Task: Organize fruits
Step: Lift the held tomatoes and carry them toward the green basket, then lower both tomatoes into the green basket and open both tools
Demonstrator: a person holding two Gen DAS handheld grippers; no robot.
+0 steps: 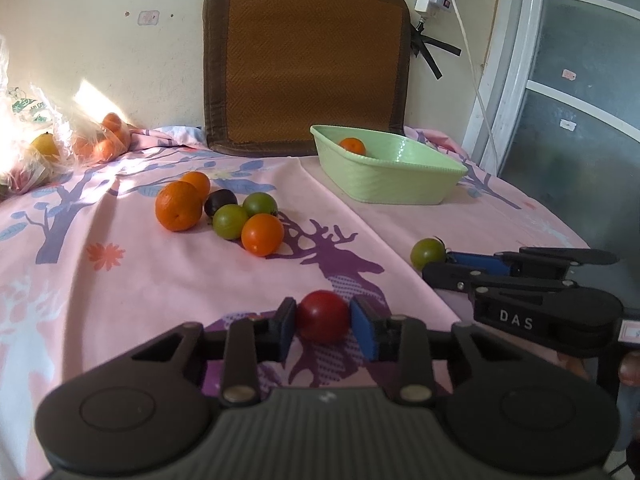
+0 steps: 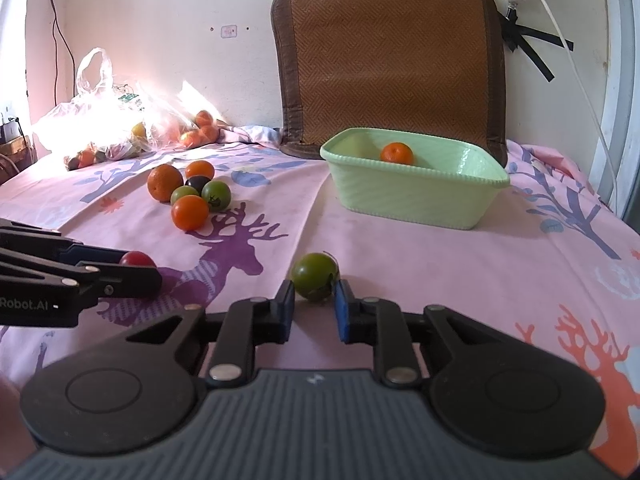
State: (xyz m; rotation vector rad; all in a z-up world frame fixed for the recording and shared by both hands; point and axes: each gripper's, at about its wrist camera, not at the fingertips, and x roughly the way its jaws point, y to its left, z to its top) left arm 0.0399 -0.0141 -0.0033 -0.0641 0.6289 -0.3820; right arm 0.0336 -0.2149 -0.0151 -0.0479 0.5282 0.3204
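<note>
With your left gripper (image 1: 323, 322) clamped on the round red tomato (image 1: 322, 316), your right gripper (image 2: 314, 308) stands apart, the green tomato (image 2: 314, 276) at its fingertips; the pale green plastic basket (image 2: 416, 196) lies far right.

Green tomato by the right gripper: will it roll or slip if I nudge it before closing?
Probably rolls: the green tomato is round and sits loose on the pink cloth. Its skin looks smooth, so the blue pads may slip. It lies just ahead of the right gripper, whose jaws look barely wide enough.
</note>
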